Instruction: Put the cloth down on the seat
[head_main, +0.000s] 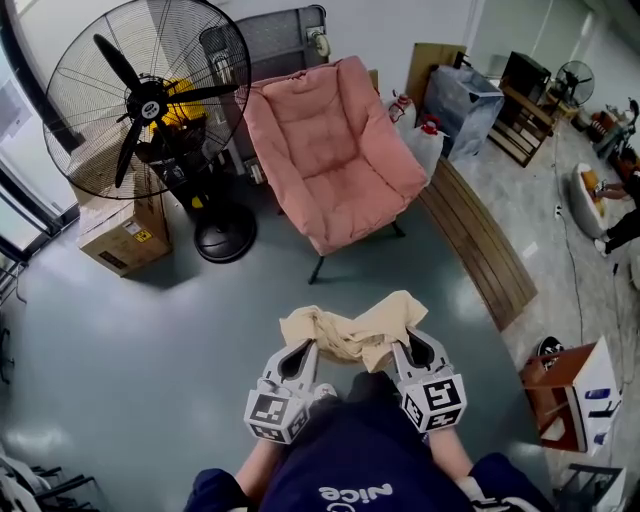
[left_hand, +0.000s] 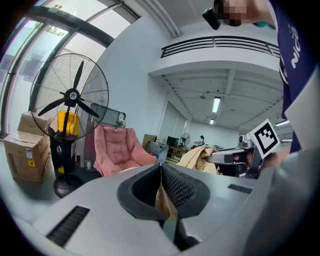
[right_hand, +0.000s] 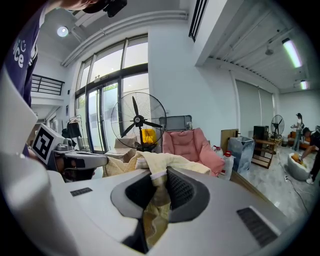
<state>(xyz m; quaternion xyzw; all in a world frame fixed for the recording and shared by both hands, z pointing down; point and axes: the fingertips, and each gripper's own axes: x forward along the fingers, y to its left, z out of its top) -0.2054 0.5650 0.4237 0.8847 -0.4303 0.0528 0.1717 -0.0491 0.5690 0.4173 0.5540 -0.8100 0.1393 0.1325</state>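
Note:
A tan cloth (head_main: 352, 331) hangs bunched between my two grippers, in front of my body. My left gripper (head_main: 303, 352) is shut on its left end, and a thin fold of the cloth (left_hand: 163, 197) shows pinched between the jaws. My right gripper (head_main: 410, 346) is shut on the right end, with a thicker wad of cloth (right_hand: 156, 190) filling its jaws. The pink padded chair (head_main: 330, 150) stands ahead across the grey floor, its seat (head_main: 355, 205) bare. Both gripper views show the chair (left_hand: 117, 150) (right_hand: 192, 147) some way off.
A large black floor fan (head_main: 150, 100) stands left of the chair, with a cardboard box (head_main: 125, 235) beside it. A long wooden bench (head_main: 480, 245) runs along the chair's right. A wooden crate (head_main: 560, 395) sits at my right.

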